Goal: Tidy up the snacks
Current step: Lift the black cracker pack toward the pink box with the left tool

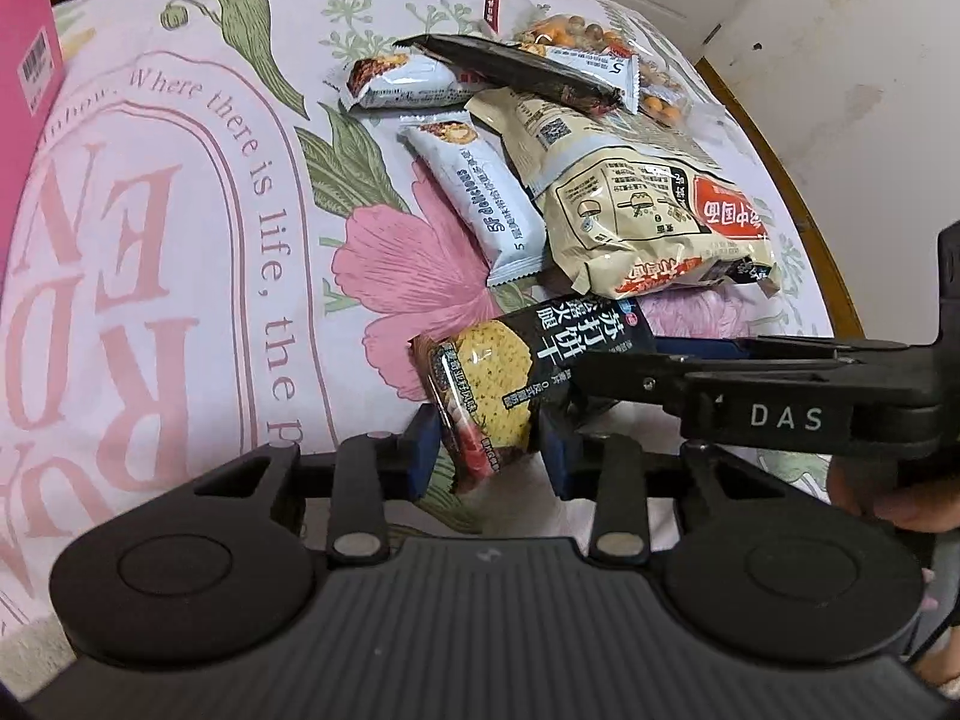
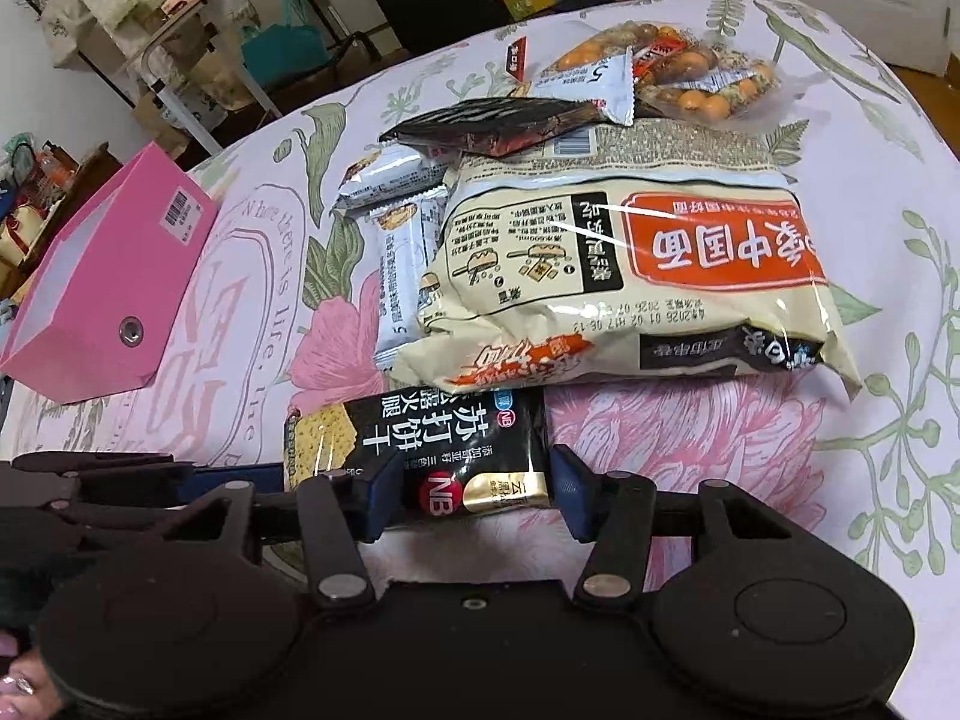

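Note:
A black soda cracker pack (image 1: 510, 378) lies on the flowered tablecloth, held at both ends. My left gripper (image 1: 489, 450) has its blue pads shut on the pack's near end. My right gripper (image 2: 474, 495) has its blue pads closed on the pack's (image 2: 432, 444) other end; it also shows in the left wrist view (image 1: 750, 384), coming in from the right. Behind the pack lies a pile: a beige noodle bag (image 2: 630, 276), two white snack bars (image 1: 480, 198), a dark flat packet (image 2: 486, 126) and a clear bag of coated nuts (image 2: 678, 78).
A pink open box (image 2: 108, 282) stands on the table's left side; its corner shows in the left wrist view (image 1: 24, 54). The round table's wooden edge (image 1: 798, 180) runs along the right. Shelves and bags stand beyond the table (image 2: 180, 30).

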### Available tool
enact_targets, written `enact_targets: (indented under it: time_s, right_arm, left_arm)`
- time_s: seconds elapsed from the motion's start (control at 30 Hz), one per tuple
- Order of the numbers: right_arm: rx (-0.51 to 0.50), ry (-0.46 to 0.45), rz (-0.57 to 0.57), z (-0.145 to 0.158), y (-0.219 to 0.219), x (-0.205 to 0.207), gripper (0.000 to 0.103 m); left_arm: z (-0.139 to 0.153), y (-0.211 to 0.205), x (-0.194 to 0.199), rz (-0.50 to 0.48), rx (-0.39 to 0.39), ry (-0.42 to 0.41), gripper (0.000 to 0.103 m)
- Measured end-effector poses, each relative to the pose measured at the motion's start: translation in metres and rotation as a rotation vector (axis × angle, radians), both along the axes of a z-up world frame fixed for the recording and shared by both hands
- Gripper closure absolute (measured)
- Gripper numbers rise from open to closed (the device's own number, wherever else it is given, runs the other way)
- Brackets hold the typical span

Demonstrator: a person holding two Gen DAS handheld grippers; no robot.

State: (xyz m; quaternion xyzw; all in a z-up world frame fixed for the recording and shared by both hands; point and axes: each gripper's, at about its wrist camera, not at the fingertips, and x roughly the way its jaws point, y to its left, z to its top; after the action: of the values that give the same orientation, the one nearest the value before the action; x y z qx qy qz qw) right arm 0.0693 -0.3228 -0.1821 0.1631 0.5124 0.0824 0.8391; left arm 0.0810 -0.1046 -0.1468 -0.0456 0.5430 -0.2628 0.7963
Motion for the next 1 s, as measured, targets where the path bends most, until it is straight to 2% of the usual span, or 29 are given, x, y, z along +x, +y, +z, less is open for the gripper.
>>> enact_targets:
  time_s: [0.3,0.6,0.77,0.9,1.0]
  right_arm:
    - [0.081,0.071,0.032,0.009,0.021,-0.006,0.045]
    - [0.091,0.058,0.097,0.034,0.057,-0.007,0.045]
    - [0.114,0.041,0.168,0.050,0.076,-0.007,0.045]
    - [0.124,0.024,0.236,0.061,0.091,-0.007,0.045]
    - [0.140,0.016,0.276,0.068,0.102,-0.004,0.050]
  left_arm:
    - [0.024,0.023,-0.006,-0.005,0.060,-0.006,0.065]
    - [0.051,0.059,-0.017,0.020,0.074,-0.019,0.064]
    - [0.064,0.081,-0.026,0.030,0.103,-0.035,0.064]
    - [0.078,0.104,-0.031,0.054,0.090,-0.051,0.064]
    - [0.091,0.122,-0.035,0.071,0.079,-0.071,0.064]
